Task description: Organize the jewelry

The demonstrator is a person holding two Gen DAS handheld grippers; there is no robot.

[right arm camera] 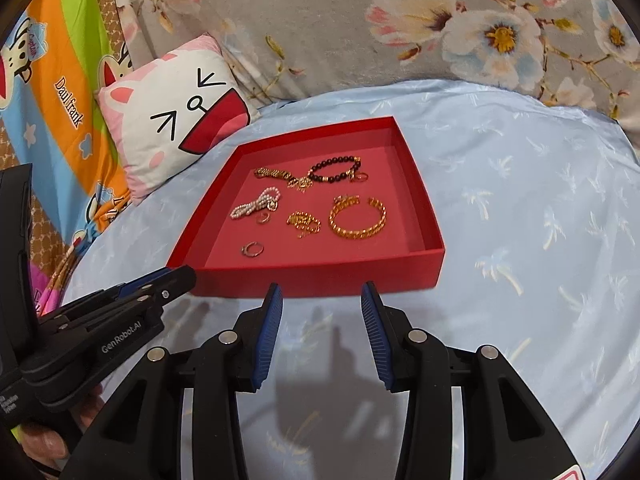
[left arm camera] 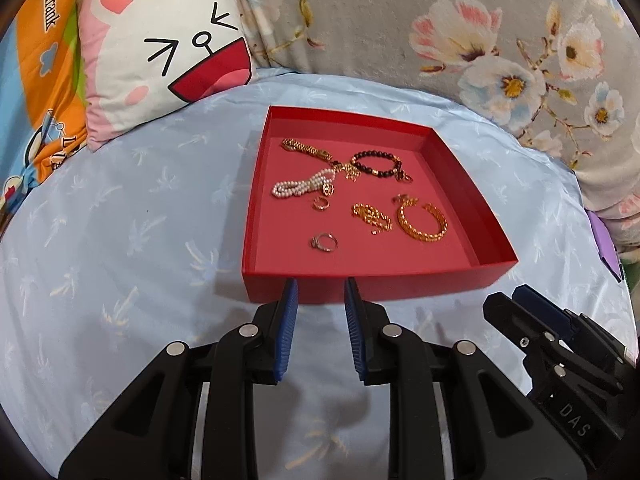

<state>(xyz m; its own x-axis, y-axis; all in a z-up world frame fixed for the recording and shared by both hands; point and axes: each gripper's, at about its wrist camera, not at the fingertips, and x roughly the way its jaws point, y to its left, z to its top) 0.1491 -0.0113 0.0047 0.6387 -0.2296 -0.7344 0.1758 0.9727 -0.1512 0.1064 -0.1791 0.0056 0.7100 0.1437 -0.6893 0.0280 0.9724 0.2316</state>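
A shallow red tray [left arm camera: 420, 282] [right arm camera: 340, 276] lies on the bed with jewelry spread inside. At the back are a gold link bracelet [left arm camera: 306, 149] and a black bead bracelet [left arm camera: 376, 162]. In front of them lie a pearl strand [left arm camera: 304, 184], a small gold ring [left arm camera: 320, 203], a gold chain heap [left arm camera: 372, 218] and a gold bangle [left arm camera: 422, 222] [right arm camera: 357, 218]. A silver ring [left arm camera: 324, 242] [right arm camera: 252, 249] lies nearest the front wall. My left gripper [left arm camera: 321, 286] hovers just before that wall, open and empty. My right gripper [right arm camera: 322, 290] is beside it, open wider, also empty.
The tray rests on a light blue sheet [left arm camera: 120, 220]. A cat-face pillow [left arm camera: 160, 52] leans at the back left, a floral blanket [left arm camera: 480, 40] rises behind, and bright cartoon fabric [left arm camera: 40, 60] lies at the far left. A hand [right arm camera: 40, 440] holds the left gripper.
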